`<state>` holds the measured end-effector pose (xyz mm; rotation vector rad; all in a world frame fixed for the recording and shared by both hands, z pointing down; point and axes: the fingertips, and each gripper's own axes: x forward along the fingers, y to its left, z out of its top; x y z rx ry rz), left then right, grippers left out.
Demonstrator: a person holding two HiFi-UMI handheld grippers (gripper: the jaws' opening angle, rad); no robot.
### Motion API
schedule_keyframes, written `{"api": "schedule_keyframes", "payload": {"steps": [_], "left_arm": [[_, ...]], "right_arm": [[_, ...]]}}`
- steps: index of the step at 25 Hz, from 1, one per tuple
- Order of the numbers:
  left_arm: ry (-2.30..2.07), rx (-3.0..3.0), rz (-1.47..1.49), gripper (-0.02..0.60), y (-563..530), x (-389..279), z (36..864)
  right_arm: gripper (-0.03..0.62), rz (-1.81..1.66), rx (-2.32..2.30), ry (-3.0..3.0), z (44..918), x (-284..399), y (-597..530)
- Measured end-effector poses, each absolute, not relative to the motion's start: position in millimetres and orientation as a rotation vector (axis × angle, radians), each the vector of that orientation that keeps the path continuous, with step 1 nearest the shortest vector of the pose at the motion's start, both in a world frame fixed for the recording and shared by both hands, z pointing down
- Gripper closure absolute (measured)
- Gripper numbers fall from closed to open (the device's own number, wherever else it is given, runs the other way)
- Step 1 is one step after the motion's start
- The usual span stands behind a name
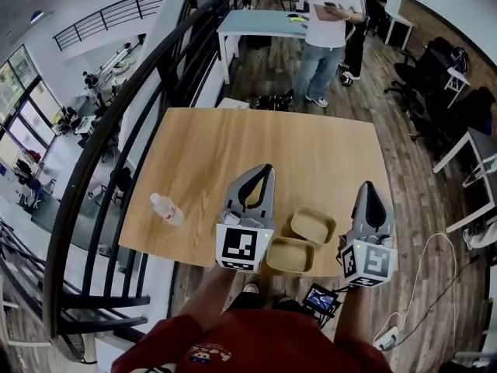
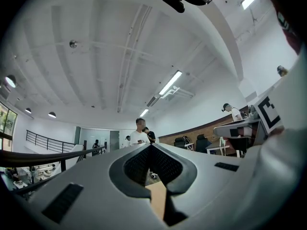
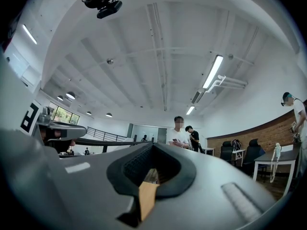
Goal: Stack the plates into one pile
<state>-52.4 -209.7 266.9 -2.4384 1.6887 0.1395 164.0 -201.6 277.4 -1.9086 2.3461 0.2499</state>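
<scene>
Two tan, shallow rectangular plates lie near the front edge of the wooden table [image 1: 256, 142]. The farther plate [image 1: 313, 225] and the nearer plate [image 1: 290, 255] sit corner to corner, not stacked. My left gripper [image 1: 267, 169] hovers just left of them, with its jaws shut tip to tip and nothing between them. To the right of the plates, my right gripper [image 1: 367, 186] is also shut and empty. In the left gripper view the left gripper [image 2: 151, 146] points slightly upward at the room, and so does the right gripper [image 3: 153, 145] in the right gripper view. Neither gripper view shows the plates.
A clear plastic bottle [image 1: 167, 209] lies on the table's left part. A black railing [image 1: 116, 123] runs along the left side, with a drop beyond it. A person [image 1: 326, 29] stands past the table's far edge. A cable [image 1: 423, 286] trails on the floor at right.
</scene>
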Motion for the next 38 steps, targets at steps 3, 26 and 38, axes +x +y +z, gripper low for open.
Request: {"api": "schedule_keyframes", "payload": {"steps": [3,26,38], "left_arm": [[1.702,-2.418,0.133,0.575,-218,-50,268],[1.725,-2.456,0.030,0.575,-240,-22,290],[1.766,-2.533,-0.139,0.575,-222,-18,351]], "right_arm": [[0.585,0.280,-1.882,2.354,266,162,-212],[0.584,0.167,-1.838,2.442,296,171,-242],[0.583,-0.055,-1.867,2.572,365,161,-222]]}}
